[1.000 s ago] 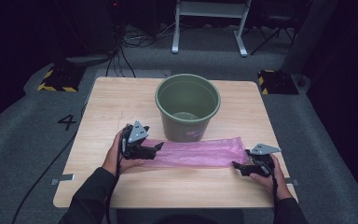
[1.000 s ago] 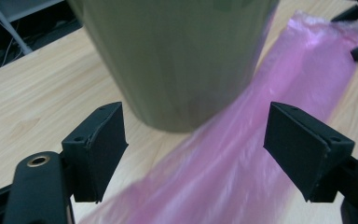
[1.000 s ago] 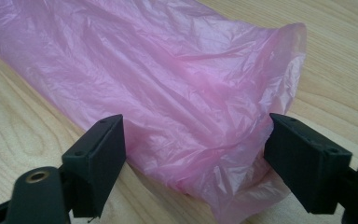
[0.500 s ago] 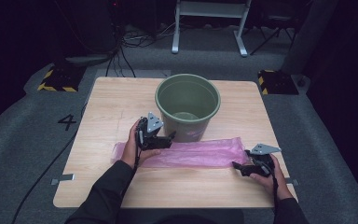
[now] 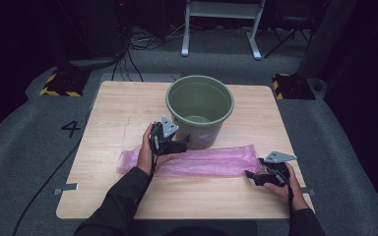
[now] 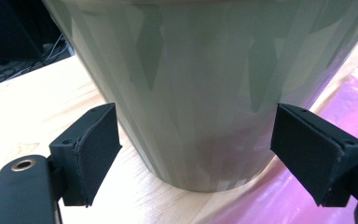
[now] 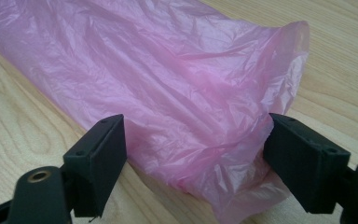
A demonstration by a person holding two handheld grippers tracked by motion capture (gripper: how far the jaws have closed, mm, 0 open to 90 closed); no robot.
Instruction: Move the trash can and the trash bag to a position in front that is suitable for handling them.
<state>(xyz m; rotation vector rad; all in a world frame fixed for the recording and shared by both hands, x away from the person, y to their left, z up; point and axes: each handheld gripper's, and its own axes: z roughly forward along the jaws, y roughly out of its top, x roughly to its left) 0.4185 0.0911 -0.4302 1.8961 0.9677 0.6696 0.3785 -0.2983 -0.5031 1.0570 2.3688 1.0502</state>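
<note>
Lower right of the high view, the right hand-held gripper (image 5: 254,176) sits low on the bench (image 5: 118,108), jaws spread about the pink bag's (image 5: 202,161) open end without pinching. The bag lies flat, not yet in the green bucket (image 5: 200,105). Mid-frame, the left hand-held gripper (image 5: 183,143) has just been opening wide, level, facing the bucket's base, empty.
</note>
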